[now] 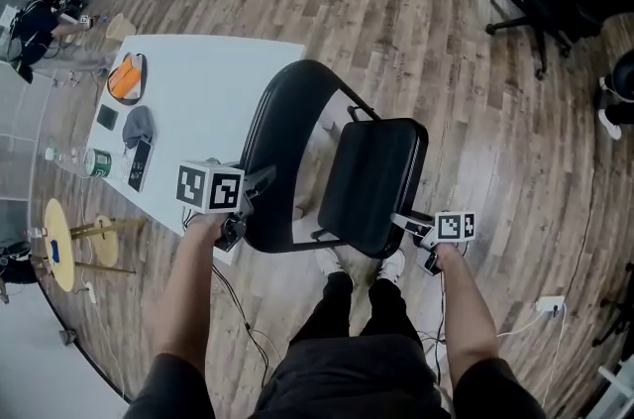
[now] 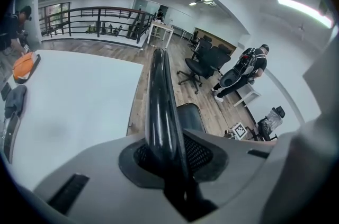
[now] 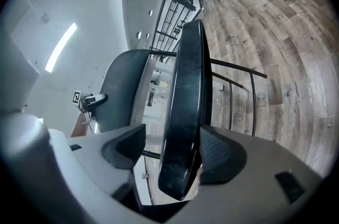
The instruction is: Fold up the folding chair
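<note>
Left gripper point(image 1: 260, 181) is clamped on the backrest point(image 1: 256, 130) of the folding chair point(image 1: 357, 184), just right of the white table point(image 1: 218, 75). Right gripper point(image 1: 404, 222) loosely straddles the upturned seat point(image 1: 386, 150), only one pad touching. From that slack hold the seat could slide free and swing open.

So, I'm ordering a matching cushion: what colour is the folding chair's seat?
Black, with a slight sheen; the seat shows best in the head view.
</note>
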Motion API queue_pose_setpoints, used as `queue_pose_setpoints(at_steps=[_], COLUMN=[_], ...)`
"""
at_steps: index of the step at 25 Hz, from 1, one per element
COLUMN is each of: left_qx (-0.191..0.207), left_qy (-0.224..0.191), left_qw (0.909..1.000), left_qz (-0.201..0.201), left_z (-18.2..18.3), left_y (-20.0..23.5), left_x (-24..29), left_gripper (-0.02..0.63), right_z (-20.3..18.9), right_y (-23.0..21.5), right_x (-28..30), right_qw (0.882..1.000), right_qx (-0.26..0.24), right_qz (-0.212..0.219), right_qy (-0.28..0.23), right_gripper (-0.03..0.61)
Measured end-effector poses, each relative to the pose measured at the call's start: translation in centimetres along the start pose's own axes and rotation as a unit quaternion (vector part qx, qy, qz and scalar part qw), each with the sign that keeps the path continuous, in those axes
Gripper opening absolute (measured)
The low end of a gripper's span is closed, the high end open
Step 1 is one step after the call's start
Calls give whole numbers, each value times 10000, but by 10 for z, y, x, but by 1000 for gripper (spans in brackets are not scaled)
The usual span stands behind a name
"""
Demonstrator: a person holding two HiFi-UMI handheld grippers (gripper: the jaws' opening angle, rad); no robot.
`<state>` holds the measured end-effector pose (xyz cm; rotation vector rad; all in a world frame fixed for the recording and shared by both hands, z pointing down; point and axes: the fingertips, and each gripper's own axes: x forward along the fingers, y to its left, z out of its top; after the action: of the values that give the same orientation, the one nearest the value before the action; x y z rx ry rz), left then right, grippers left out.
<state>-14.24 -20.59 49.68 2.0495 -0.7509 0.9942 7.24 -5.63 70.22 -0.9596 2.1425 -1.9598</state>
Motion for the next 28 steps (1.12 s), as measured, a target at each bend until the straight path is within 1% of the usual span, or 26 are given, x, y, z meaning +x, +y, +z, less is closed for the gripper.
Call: queue_pose_setpoints(at_steps=[2, 6, 8, 14, 21, 28], left_qx=[15, 51, 57, 90, 102, 138], left_qy=[1, -1, -1, 3, -3, -12], left_qw=[10000, 9999, 9998, 9996, 9993, 9989], left_qz=[44, 138, 191, 283, 363, 453], left_z=[0, 3, 5, 8, 15, 16], left_y=[6, 12, 13, 28, 33, 51], left_x=[-8, -20, -25, -41, -53, -63], left_gripper=[81, 78, 77, 75, 75, 74], right_z=[0, 6, 8, 10, 16, 17], right_y=[18, 48, 62, 102, 138, 160], right_x=[12, 33, 44, 83, 123, 159], right_qw=[10000, 9991, 9989, 9981, 9964, 9960], right_qx=[-8, 198, 155, 34, -55, -130], right_qz=[63, 260, 306, 549, 818, 859], right_qy=[-34, -279, -316, -288, -232, -199], right_gripper=[314, 314, 314, 314, 314, 314])
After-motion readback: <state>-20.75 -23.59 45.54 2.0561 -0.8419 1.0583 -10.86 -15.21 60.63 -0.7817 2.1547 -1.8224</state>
